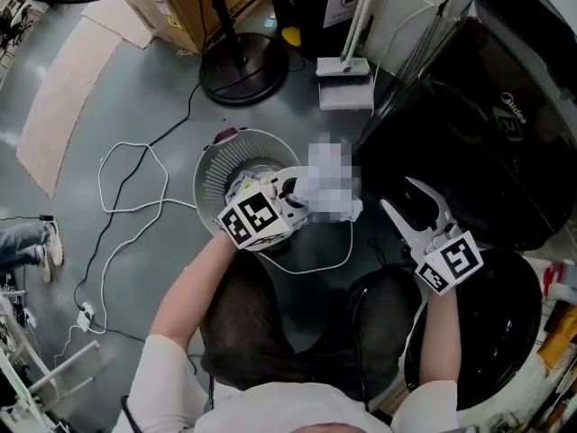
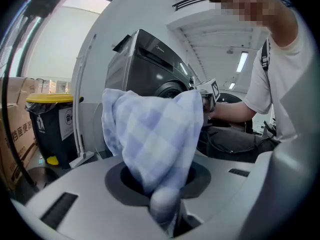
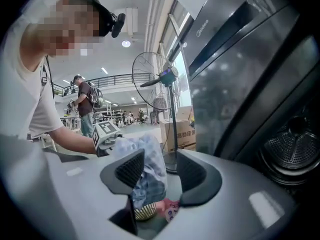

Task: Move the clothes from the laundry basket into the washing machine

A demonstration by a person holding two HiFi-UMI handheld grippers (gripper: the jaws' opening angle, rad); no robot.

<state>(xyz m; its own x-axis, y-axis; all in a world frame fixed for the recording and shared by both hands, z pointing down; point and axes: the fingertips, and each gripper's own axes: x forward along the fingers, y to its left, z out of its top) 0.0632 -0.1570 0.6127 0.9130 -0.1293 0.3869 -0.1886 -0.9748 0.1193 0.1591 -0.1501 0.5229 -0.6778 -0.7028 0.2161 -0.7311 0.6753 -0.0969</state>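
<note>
From the left gripper view, the left gripper [image 2: 160, 184] is clamped on a pale blue-and-white checked cloth [image 2: 155, 134]. The cloth bunches up above the jaws, clear of everything, with the dark grey front-loading washing machine [image 2: 145, 64] beyond it. The carry from basket to drum looks to be midway. In the right gripper view, the right gripper [image 3: 160, 171] stands with its jaws apart and nothing pinched between them. The same cloth shows past them, and low down there is a ribbed white plastic laundry basket [image 3: 140, 213] with something pink [image 3: 170, 206] in it. The machine's steel drum [image 3: 292, 149] sits at the far right, so this free tool is probably kept near the opening to guide the cloth in. From the head view, the seated person has the basket on the left and the machine on the right. The cloth is held between the two, above the basket's right side, and the empty gripper is just beside the machine's front.
</note>
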